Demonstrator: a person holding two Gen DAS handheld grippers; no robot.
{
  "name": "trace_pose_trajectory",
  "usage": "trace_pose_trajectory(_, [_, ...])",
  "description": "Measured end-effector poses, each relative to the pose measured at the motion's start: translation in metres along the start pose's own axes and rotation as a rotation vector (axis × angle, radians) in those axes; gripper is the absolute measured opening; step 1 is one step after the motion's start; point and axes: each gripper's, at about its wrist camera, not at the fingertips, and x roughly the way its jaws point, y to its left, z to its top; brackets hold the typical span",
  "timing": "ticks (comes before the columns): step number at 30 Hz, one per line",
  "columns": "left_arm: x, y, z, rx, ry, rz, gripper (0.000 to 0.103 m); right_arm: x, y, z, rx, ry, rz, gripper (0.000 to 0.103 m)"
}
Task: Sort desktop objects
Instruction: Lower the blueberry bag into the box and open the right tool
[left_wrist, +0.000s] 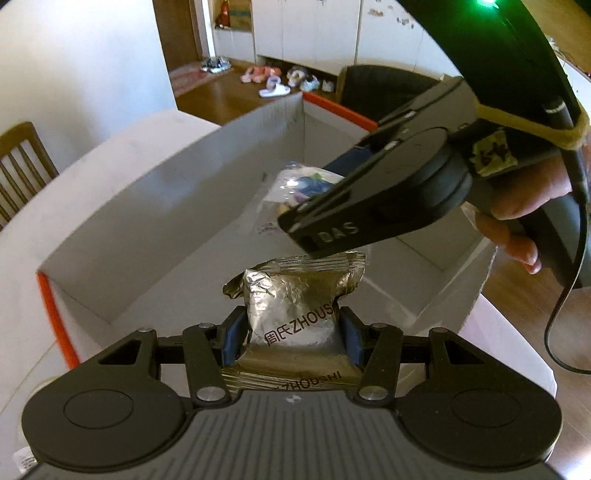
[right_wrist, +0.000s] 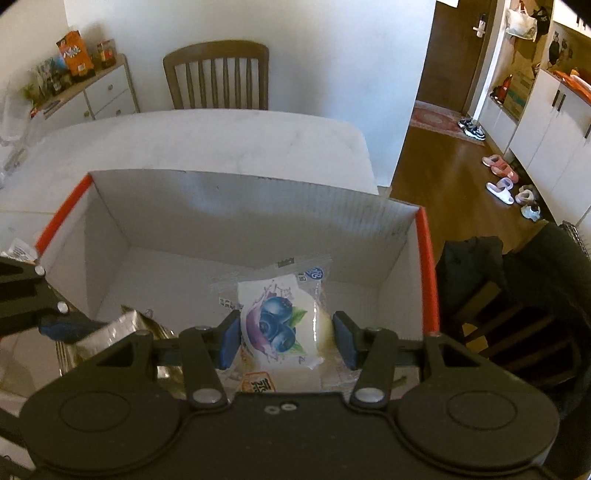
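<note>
While gripped, foil packet (left_wrist: 291, 314) upright, blueberry packet (right_wrist: 277, 325) upright.

Box (right_wrist: 255, 218) mouth: open above, floor mostly bare at the far side.
Near side: crowded, right gripper (left_wrist: 321, 206) just above left gripper's (left_wrist: 291, 332) foil packet (left_wrist: 291, 295).

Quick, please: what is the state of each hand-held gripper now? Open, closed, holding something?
Left hand-held gripper: closed on the silver foil packet.
Right hand-held gripper: closed on the blueberry snack packet.
</note>
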Motion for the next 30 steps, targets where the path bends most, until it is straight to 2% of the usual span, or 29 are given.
trace_pose_trajectory(10, [0.018,-0.002,0.008,-0.003,0.065,-0.032,0.052,0.026,0.007,0.002,-0.025,0.056,0.005,0.052])
trace_pose_trajectory(15, [0.023,0.004,0.007,-0.024,0.097,-0.045,0.052,0.039,0.009,0.001,-0.027,0.14,0.01,0.052])
trace_pose_trajectory(26, [0.024,0.005,0.01,-0.04,0.16,-0.084,0.052,0.045,0.011,0.003,-0.026,0.154,0.006,0.053])
trace_pose_trajectory(30, [0.019,0.006,0.009,-0.054,0.153,-0.086,0.052,0.043,0.012,0.005,-0.026,0.156,0.006,0.064])
